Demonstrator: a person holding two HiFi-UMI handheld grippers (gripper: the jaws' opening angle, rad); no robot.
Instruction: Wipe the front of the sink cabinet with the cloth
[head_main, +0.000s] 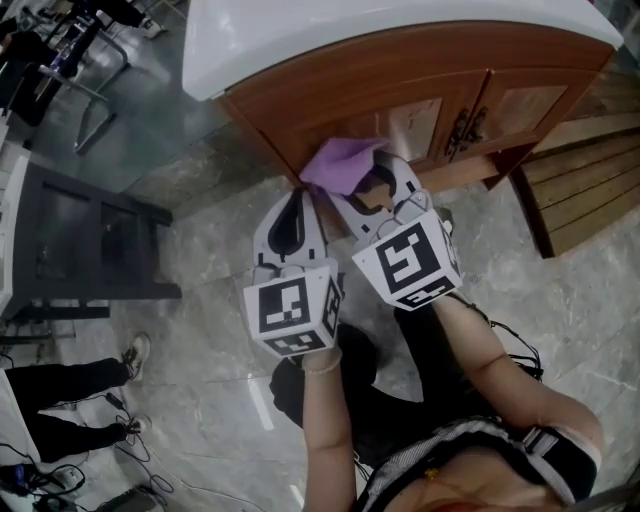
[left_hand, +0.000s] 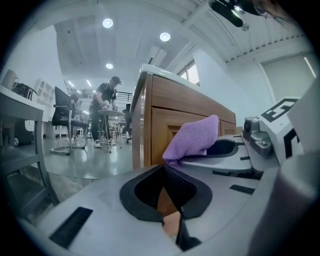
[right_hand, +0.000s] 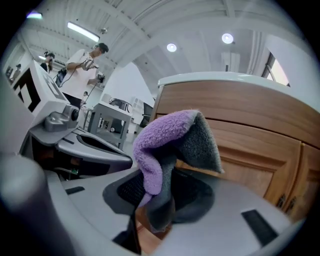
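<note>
— Where is the purple fleecy cloth with the grey underside (right_hand: 161, 142)?

— It is clamped in the right gripper (right_hand: 159, 200). The two jaws close on its lower folds, and the rest bunches up above them, purple on one side and grey on the other. In the head view the cloth (head_main: 340, 165) sits at the tip of the right gripper (head_main: 368, 182), up against the low part of the reddish-brown wooden sink cabinet (head_main: 330, 90), at the end of the cabinet front that lies toward that view's left.

— Does it touch the wood?

— No view settles that. It is right at the panel, with the cabinet (right_hand: 250, 125) filling the background of the right gripper view.

— And the left gripper (head_main: 297, 200)?

— It is just beside the right one, on its left and a little farther back from the cabinet. In its own view the left gripper (left_hand: 165, 197) has its black pads drawn together with nothing between them. The cloth (left_hand: 192, 137) shows past them on the other gripper.

— What else is there around the cabinet?

— A white glossy countertop (head_main: 350, 30) lies over it, and dark metal handles (head_main: 465, 130) sit on the doors. A dark metal stand (head_main: 90, 240) is on the grey marbled floor (head_main: 220, 200) to the left. Brown wooden slats (head_main: 590, 190) lie to the right.
</note>
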